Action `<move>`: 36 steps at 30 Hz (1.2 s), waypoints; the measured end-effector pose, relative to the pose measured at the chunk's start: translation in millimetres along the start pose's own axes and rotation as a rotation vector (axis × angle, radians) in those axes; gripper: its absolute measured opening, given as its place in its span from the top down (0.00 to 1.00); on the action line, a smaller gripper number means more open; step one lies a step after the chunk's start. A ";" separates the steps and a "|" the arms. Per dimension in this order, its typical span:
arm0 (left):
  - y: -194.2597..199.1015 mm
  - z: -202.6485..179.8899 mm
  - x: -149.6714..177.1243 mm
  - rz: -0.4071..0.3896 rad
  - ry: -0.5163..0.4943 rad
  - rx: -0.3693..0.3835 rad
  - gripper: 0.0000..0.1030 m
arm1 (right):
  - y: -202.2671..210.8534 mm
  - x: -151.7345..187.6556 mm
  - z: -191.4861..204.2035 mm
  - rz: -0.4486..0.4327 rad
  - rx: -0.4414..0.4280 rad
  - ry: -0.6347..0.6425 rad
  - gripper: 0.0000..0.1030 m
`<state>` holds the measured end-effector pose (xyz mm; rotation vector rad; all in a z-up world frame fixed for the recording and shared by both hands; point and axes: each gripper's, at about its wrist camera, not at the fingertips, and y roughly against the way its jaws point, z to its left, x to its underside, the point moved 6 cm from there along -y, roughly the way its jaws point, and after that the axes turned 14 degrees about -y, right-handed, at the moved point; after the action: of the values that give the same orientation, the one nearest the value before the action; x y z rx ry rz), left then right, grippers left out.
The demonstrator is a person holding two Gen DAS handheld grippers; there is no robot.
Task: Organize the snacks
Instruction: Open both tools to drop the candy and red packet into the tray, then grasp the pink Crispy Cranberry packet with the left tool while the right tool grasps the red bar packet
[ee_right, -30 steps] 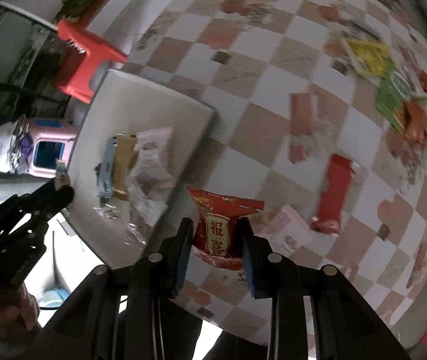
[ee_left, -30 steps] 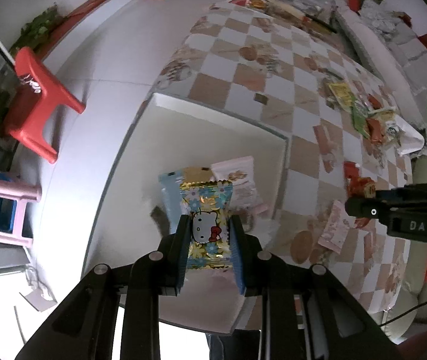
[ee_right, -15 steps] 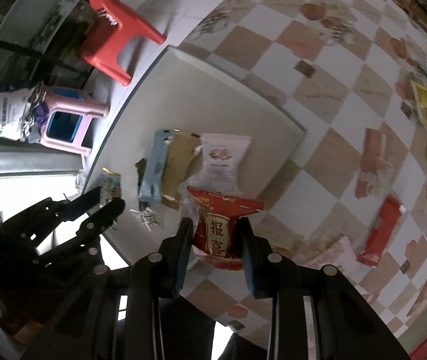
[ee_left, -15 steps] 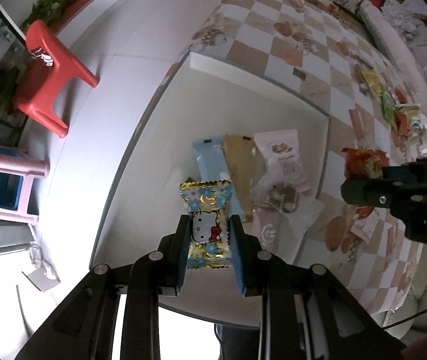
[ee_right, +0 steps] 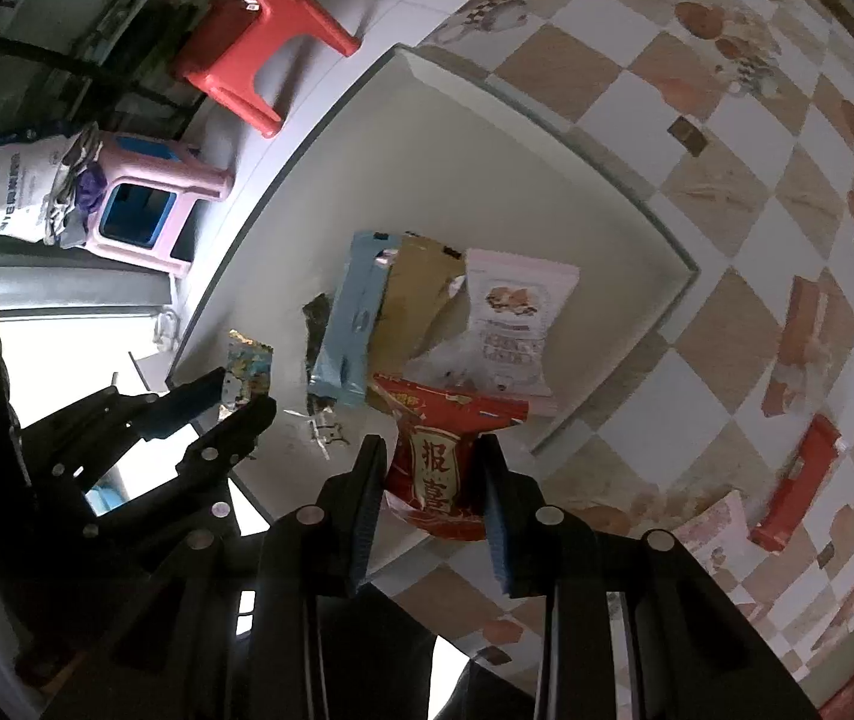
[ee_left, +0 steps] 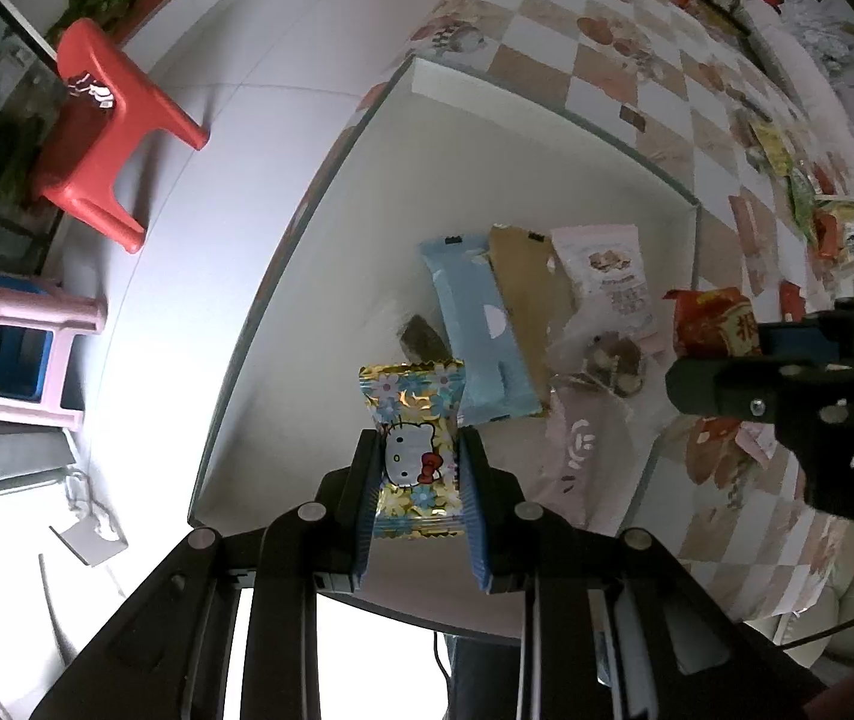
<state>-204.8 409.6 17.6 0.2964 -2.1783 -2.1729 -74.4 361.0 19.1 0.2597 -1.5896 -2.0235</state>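
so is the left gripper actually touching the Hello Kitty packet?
Touching. The left wrist view shows the left gripper with both pads pressed against the sides of the Hello Kitty packet.

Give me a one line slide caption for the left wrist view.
Left hand-held gripper holds a Hello Kitty snack packet above the white tray of sorted snacks.
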 end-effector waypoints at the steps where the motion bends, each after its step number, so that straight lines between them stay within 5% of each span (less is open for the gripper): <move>1: -1.2 0.0 0.3 0.003 0.000 -0.001 0.73 | -1.5 0.8 2.1 0.001 0.001 0.003 0.69; 11: -9.5 -2.3 5.2 0.036 -0.011 -0.021 0.72 | -10.1 0.7 9.9 0.017 -0.007 0.011 0.68; 14: -12.2 -4.6 6.1 0.050 -0.012 -0.022 0.63 | -13.3 2.1 9.8 0.030 -0.010 0.009 0.67; 16: -11.9 -5.6 6.0 0.053 -0.009 -0.036 0.31 | -15.5 3.3 7.5 0.040 -0.005 0.006 0.36; 17: -9.9 -6.2 4.7 0.043 -0.011 -0.047 0.28 | -14.8 3.1 4.7 0.032 0.003 0.002 0.10; 18: -8.0 -7.1 3.1 0.034 -0.015 -0.049 0.27 | -12.8 2.7 1.0 0.015 0.008 -0.004 0.06; 26: 4.6 -44.1 -20.4 -0.008 -0.116 0.000 0.27 | 7.7 1.7 -79.4 -0.076 0.064 -0.139 0.06; 32: 7.8 -113.4 -44.3 -0.024 -0.279 0.081 0.23 | 13.0 5.1 -210.0 -0.102 0.152 -0.449 0.06; 36: -2.2 -166.7 -52.0 -0.009 -0.398 0.094 0.23 | -3.2 2.8 -245.3 -0.074 0.156 -0.525 0.06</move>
<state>-125.2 254.2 22.4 -0.1386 -2.4807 -2.3006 37.4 154.8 -52.8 -0.1777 -2.0822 -2.1392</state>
